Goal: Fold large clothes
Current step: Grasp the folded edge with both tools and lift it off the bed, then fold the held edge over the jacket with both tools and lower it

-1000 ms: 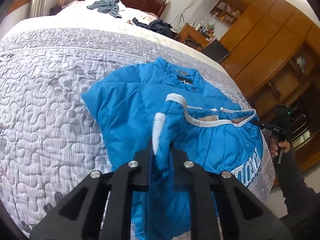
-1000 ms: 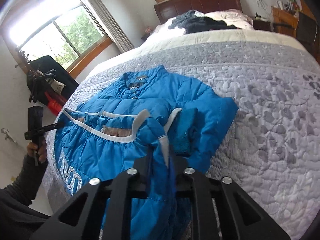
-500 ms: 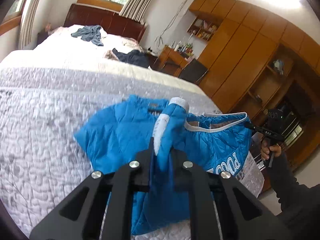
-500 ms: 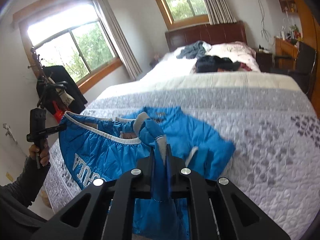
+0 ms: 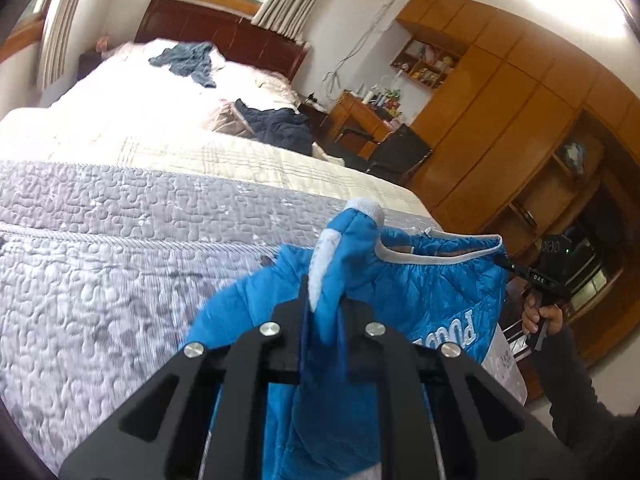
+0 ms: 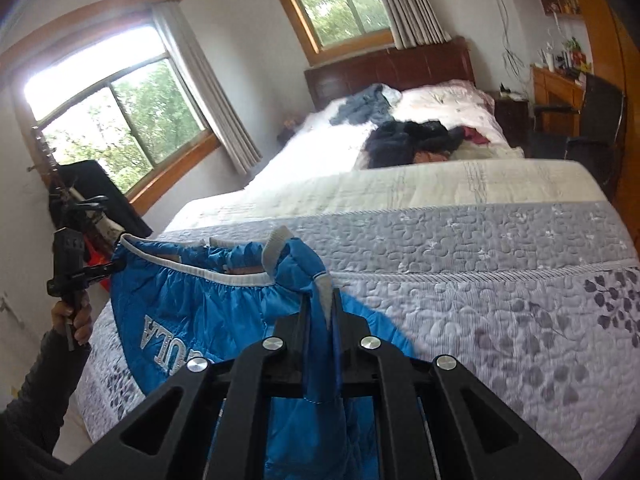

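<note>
Left tongs [image 5: 322, 312]: we clamp the blue puffer jacket [image 5: 432, 300] hem.
Right tongs [image 6: 320, 316]: we clamp the hem's other corner.
Jacket: lifted above the quilted bed [image 6: 500, 280].
Risk: we judge slippery fabric could slip free, spoiling the fold.

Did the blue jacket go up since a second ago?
Yes. The blue jacket has risen: its collar lay flat on the grey quilt before; now both tongs hold its hem high, hiding the collar.

The blue jacket [image 5: 424, 296] hides the tips of both tongs, its lower part cut off below.
</note>
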Motion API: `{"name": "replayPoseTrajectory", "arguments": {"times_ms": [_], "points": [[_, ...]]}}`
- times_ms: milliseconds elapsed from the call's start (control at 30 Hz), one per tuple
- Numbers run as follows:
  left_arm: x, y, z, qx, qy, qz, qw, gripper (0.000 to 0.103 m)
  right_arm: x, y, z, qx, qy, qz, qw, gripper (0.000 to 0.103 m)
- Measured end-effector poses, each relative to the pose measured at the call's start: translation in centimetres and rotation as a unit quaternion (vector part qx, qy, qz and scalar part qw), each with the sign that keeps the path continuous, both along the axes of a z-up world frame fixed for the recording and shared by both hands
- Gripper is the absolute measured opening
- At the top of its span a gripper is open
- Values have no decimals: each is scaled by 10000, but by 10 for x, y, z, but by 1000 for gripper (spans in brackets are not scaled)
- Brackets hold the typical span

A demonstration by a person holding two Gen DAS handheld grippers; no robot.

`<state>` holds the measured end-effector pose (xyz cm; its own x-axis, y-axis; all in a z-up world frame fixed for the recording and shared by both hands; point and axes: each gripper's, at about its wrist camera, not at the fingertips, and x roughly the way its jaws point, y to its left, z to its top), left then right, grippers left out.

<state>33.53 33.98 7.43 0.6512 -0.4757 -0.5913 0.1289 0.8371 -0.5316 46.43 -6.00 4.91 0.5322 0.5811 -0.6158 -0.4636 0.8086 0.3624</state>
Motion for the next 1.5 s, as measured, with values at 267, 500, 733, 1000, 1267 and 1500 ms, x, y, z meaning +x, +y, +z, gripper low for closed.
{"name": "replayPoseTrajectory", "arguments": {"times_ms": [267,500,733,1000,1267,1500], "points": [[72,14,-101,1,1427,209,9895,9,75,14,-85,-308,1135,-210,9928,8],[71,24,-118,-296,1455,253,9886,8,82,15,-115,-453,1370,-286,9891,8],[69,28,-76,-296,923,325,9948,7,73,17,-65,-135,770,-291,9965,7],[96,36,-83,-442,968,484,9931,7,100,22,-70,-25,752,-467,9961,7],[126,45,-138,-726,1628,567,9823,8,137,20,-114,73,1416,-557,9883,7],[127,44,-161,-808,1772,552,9793,8,146,22,-157,-132,1887,-535,9805,7]]}}
